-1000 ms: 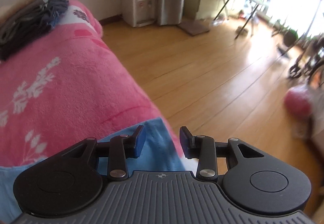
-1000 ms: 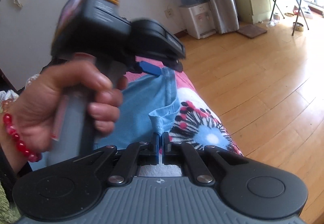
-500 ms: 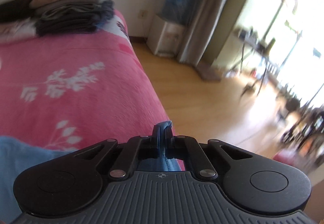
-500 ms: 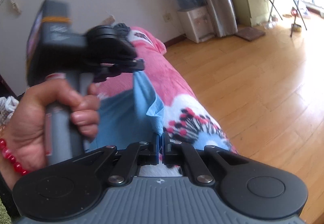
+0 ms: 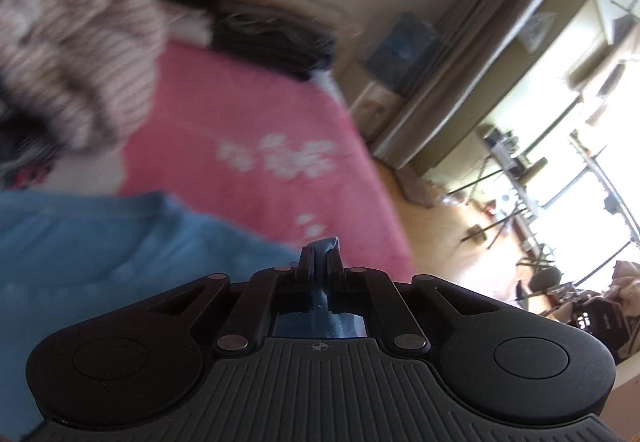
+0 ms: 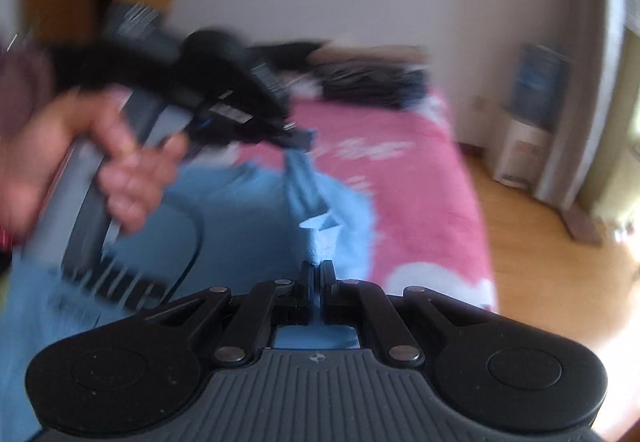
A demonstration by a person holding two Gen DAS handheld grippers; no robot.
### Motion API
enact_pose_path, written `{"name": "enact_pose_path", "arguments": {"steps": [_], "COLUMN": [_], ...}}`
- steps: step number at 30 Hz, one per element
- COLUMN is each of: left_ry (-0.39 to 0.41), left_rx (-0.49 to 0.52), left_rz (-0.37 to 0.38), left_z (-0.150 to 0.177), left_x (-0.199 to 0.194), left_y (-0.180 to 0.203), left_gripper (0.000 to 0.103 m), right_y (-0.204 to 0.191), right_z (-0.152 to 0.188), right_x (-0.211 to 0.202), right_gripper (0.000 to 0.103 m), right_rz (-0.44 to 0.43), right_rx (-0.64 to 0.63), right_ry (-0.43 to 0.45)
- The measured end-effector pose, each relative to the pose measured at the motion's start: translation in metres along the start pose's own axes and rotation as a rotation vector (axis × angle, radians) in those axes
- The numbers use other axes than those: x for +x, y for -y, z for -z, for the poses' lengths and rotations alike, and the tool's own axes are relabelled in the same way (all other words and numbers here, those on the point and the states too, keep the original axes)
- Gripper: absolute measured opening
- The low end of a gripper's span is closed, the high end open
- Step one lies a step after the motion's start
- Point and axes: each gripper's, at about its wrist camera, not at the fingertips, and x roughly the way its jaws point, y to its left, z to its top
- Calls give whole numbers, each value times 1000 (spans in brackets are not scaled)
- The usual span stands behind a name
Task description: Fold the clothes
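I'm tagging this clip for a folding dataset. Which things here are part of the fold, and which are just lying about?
Part of the job:
- blue shirt, an edge pinched in each pair of tongs
- left tongs, right tongs
- pink blanket under the shirt

Lying about:
- striped garment
- dark folded stack
- water dispenser

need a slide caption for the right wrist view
Right gripper and left gripper each pinch the blue shirt over the pink bedspread, jaws shut on its fabric.
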Motion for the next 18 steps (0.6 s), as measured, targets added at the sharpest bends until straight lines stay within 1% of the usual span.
{"name": "enact_pose_path", "arguments": {"steps": [1,3,5,7,9,11,13,14,16,18], "left_ry": [-4,3,29,65,99,124,136,141,78,19], "left_rx": [-15,-50,-67,-34,19,74,131,159,201,239], "left_rz": [-21,-38,-48,-76,-139,-205,-272,-305,-313,-296], "left_z": [-2,-10,-22,-38,-55,-68,-77,-81,-72,-51], "left_x": [-2,-13,-32,-56,-81,-103,-119,-127,-121,-104], "left_y": [-9,-23,-31,-31,-26,-21,-17,-15,-14,-14], "left_gripper": [8,18,18,18,18,19,26,32,33,33], "right_y": [-8,-18,-18,-8,6,19,29,32,36,31], "right_z": [2,5,8,11,15,26,44,54,73,86], "right_x": [5,14,14,7,-2,-16,-31,-38,-52,-65], "right_gripper": [3,4,4,4,8,11,12,12,12,12], "right_rz": [-18,-63,-113,-186,-262,-326,-375,-394,-407,-376], "right_rx": [-30,-56,-29,54,157,288,430,490,577,615], "right_ry": [-24,-77,-110,-143,-180,-230,-290,-316,-348,-334]}}
